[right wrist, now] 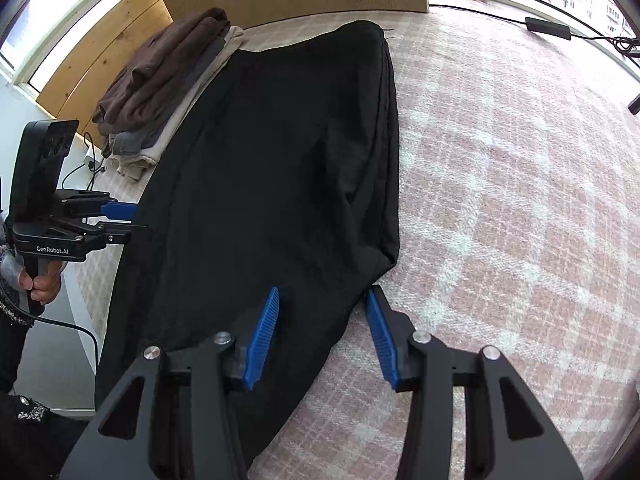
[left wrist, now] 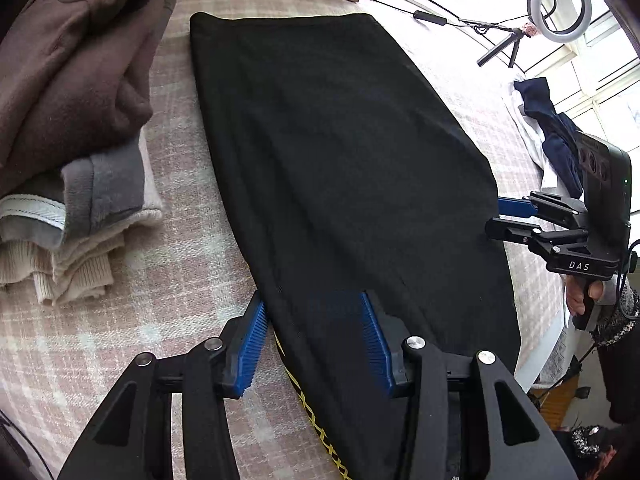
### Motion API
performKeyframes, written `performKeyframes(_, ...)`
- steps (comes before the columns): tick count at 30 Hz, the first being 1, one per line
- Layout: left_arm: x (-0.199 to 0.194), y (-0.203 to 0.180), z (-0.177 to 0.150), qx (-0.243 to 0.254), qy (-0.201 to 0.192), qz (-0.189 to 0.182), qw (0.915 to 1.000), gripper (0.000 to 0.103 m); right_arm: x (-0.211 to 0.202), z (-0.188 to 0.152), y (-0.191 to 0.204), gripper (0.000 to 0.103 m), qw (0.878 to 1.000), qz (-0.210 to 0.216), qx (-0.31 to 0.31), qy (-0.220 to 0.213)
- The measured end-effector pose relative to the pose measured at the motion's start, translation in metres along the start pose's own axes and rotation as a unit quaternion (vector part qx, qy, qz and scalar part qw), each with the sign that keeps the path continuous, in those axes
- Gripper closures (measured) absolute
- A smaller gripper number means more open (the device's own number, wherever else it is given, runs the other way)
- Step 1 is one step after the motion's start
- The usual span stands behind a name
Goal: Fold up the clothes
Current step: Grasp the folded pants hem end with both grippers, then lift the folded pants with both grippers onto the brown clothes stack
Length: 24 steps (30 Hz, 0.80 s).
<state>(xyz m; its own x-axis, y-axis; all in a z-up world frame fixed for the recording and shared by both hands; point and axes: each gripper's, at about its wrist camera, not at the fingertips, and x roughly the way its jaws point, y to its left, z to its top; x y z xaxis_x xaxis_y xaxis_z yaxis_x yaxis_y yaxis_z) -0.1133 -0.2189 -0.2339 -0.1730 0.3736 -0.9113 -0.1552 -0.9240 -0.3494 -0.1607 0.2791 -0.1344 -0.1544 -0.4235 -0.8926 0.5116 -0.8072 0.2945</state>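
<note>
A long black garment (left wrist: 340, 160) lies flat and lengthwise on the pink checked bed cover (left wrist: 168, 264); it also fills the middle of the right wrist view (right wrist: 272, 168). My left gripper (left wrist: 316, 340) is open, its blue pads straddling the garment's near left edge, where a yellow trim shows. My right gripper (right wrist: 324, 332) is open over the garment's near right corner, one pad on the cloth and one beside it. Each gripper shows in the other's view at the garment's side: the right one (left wrist: 500, 216), the left one (right wrist: 128, 220).
A stack of folded clothes (left wrist: 68, 140), brown on top of grey and cream, sits left of the garment and also shows in the right wrist view (right wrist: 160, 88). A navy and white pile (left wrist: 552, 136) lies at the right. A ring light (left wrist: 560, 4) and cables stand by the window.
</note>
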Motion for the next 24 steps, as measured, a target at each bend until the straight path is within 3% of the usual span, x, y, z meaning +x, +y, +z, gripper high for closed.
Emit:
performKeyframes(1,-0.002,0.003,-0.002,0.006,-0.003,-0.003,1.0,0.063,0.0,-0.001,0.0,0.061,1.0,-0.003,0.001,-0.002)
performKeyframes(3,-0.006,0.01,-0.005,0.011,-0.007,-0.009,0.9999,0.072,0.002,-0.002,0.0,0.087,1.0,0.001,0.007,0.004)
performKeyframes(4,-0.008,0.015,-0.006,0.011,-0.008,-0.014,0.9998,0.082,0.003,-0.002,-0.001,0.091,1.0,0.008,0.013,0.009)
performKeyframes(5,-0.009,0.022,-0.007,0.006,-0.009,-0.022,0.9997,0.09,0.004,-0.003,-0.004,0.092,1.0,0.017,0.021,0.011)
performKeyframes(8,-0.013,0.041,-0.01,-0.01,-0.013,-0.051,0.9985,0.097,0.005,-0.002,-0.008,0.094,0.999,0.032,0.041,0.007)
performKeyframes(11,-0.016,0.056,-0.011,-0.018,-0.019,-0.071,0.9971,0.099,0.005,-0.003,-0.018,0.095,0.995,0.065,0.073,0.002)
performKeyframes(15,-0.011,0.071,0.001,-0.019,-0.026,-0.068,0.9971,0.1,-0.002,-0.006,-0.029,0.096,0.988,0.108,0.11,-0.017)
performKeyframes(18,-0.023,0.065,0.0,-0.02,-0.044,-0.077,0.9959,0.1,-0.017,-0.003,-0.03,0.096,0.983,0.132,0.118,-0.04)
performKeyframes(24,-0.105,0.056,-0.008,0.001,-0.112,-0.076,0.9908,0.1,-0.087,0.001,-0.018,0.097,0.974,0.167,0.099,-0.115)
